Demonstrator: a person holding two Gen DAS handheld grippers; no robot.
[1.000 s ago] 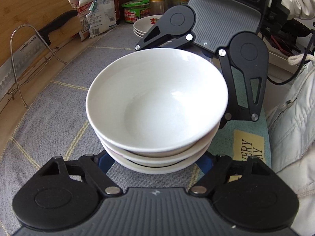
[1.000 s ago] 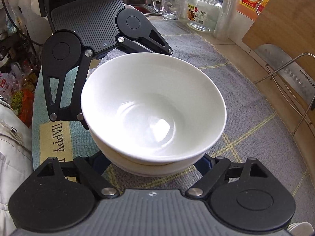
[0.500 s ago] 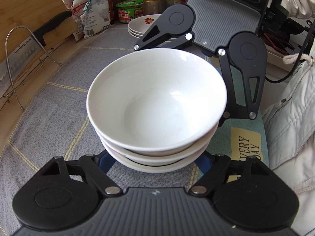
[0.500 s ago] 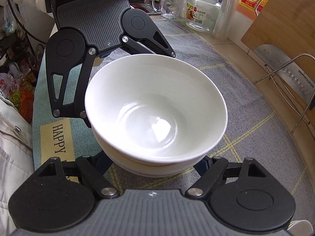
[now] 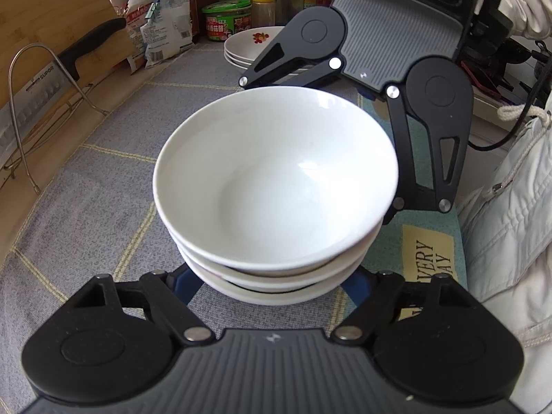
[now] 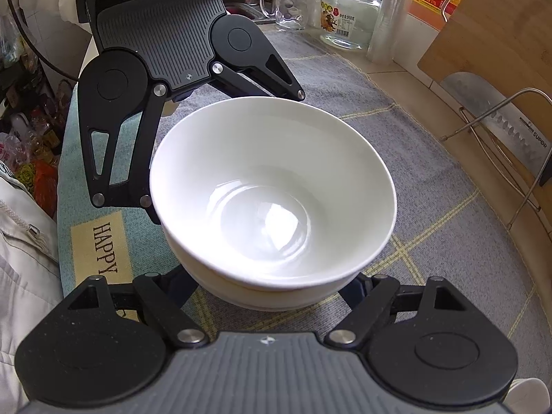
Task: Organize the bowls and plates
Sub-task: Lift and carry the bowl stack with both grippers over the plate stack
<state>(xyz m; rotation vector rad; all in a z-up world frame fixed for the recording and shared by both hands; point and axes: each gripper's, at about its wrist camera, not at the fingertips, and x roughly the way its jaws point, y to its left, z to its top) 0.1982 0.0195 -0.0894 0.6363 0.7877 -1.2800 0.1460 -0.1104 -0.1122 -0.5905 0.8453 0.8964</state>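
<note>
Kitchen counter, grey checked cloth (image 5: pixel 103 179). I see the stack of white bowls (image 5: pixel 276 186) at centre frame, standing on the cloth, plates (image 5: pixel 241 46) at 12 o'clock beyond. Left gripper (image 5: pixel 272 289) straddles the stack base at 6 o'clock; right gripper (image 6: pixel 272 293) does the same from the opposite side. Fingertips are hidden under the rims, so I can't tell whether either is clamped or loose. My call: confirm both grips low, squeeze evenly, lift level and together or the top bowl slides.
</note>
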